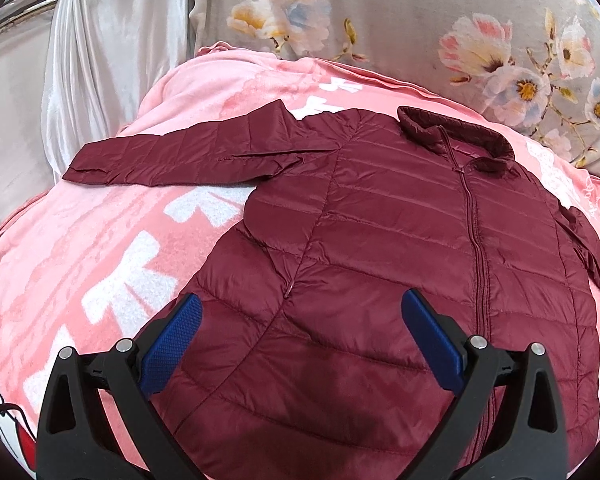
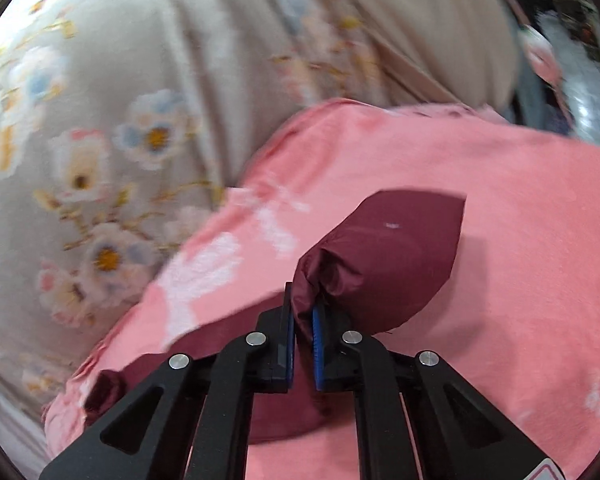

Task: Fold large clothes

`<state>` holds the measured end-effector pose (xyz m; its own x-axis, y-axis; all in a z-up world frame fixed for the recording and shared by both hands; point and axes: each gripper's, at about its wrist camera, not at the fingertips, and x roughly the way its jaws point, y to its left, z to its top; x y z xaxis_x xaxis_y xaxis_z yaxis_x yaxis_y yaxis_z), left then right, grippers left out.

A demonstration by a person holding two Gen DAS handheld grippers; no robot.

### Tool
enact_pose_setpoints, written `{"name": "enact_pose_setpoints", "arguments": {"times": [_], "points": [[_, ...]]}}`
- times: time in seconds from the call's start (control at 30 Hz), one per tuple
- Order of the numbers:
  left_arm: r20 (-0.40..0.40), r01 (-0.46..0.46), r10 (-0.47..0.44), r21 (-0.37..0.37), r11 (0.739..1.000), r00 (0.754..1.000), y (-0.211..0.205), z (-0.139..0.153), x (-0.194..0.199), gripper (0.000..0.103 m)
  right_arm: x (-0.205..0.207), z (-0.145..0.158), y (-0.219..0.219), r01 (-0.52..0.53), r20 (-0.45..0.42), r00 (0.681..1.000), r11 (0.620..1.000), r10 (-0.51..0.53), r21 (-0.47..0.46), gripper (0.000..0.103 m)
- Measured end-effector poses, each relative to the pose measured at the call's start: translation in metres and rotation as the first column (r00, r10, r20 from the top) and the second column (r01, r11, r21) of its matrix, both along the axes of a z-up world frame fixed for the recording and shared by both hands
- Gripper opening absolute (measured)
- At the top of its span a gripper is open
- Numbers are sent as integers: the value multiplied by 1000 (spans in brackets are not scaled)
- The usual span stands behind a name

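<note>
A maroon quilted jacket [image 1: 380, 248] lies front up and zipped on a pink blanket [image 1: 100, 240], collar at the far end. Its left sleeve [image 1: 172, 152] stretches out flat to the left. My left gripper [image 1: 300, 312] hovers open over the jacket's lower hem, nothing between its blue pads. In the right wrist view my right gripper [image 2: 302, 304] is shut on the jacket's other sleeve [image 2: 384, 252], pinching the fabric near the cuff; the cuff end sticks out beyond the fingers above the blanket [image 2: 500, 240].
A beige floral quilt [image 1: 420, 20] is piled behind the blanket, also seen as the floral quilt [image 2: 100, 120] in the right wrist view. A white satin curtain [image 1: 100, 60] hangs at the far left. The right wrist view is blurred.
</note>
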<state>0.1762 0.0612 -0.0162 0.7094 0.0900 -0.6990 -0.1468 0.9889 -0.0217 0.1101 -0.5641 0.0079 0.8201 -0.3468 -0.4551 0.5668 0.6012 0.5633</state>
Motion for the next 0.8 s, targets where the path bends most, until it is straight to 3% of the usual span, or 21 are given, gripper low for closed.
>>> {"name": "enact_pose_setpoints", "arguments": {"times": [0.07,0.2,0.3,0.37,0.57,0.8], "points": [[5,1,-1,-7,1000,1000,0,1,3,98,19,24,30,-91,39,995,995,93,-50,7],[22,5,-5,-21,1000,1000,1,6,6,98,54,62,104,-281,74,952,946,296,-163,7],[38,8,-7,-35,999,999,4,11,7,98,81,79,166,-427,61,891,876,450,-225,7],[49,11,-8,-52,999,999,9,16,8,98,103,80,212,-533,39,830,812,556,-236,7],[77,14,-8,-87,996,997,25,25,9,98,145,42,314,-720,-80,686,660,723,-212,7],[82,84,-70,-179,980,994,28,30,27,98,174,-19,400,-831,-216,556,543,802,-124,12]]}}
